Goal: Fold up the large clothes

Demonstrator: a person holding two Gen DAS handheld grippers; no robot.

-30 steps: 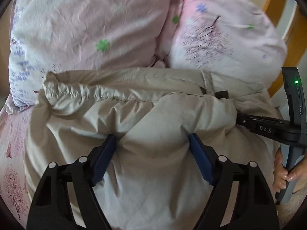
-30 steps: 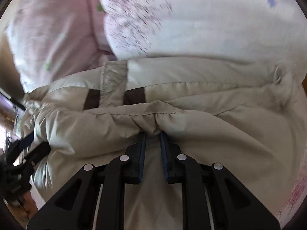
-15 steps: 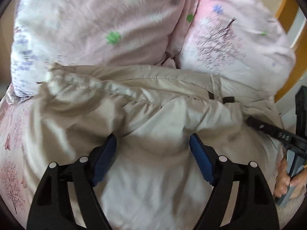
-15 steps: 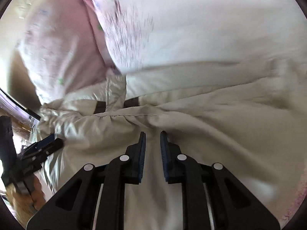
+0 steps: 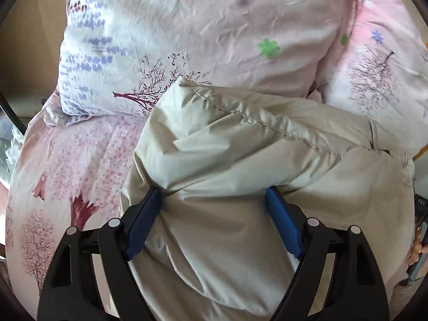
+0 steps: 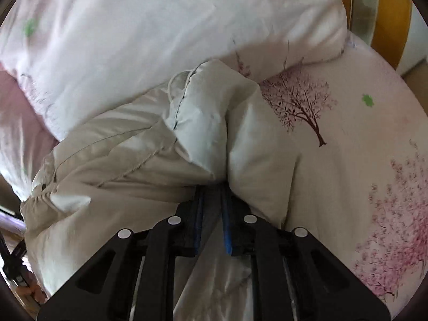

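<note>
1. A puffy beige padded garment with stitched seams [image 5: 240, 160] is lying bunched on a pink bedsheet printed with cherry trees [image 5: 67, 174], its far edge resting against two pale floral pillows [image 5: 200, 32].
2. The left gripper [image 5: 214, 208] is standing wide, its blue pads [image 5: 143, 222] pressing into either side of a thick fold of the garment — the jaws are opening slightly.
3. The right gripper [image 6: 212, 214] is closing, its jaws nearly together and pinching a bunched ridge of the same garment [image 6: 200, 139] beside bare sheet [image 6: 347, 160].
4. Fingers are showing at the right edge of the left wrist view — mostly cut off.
</note>
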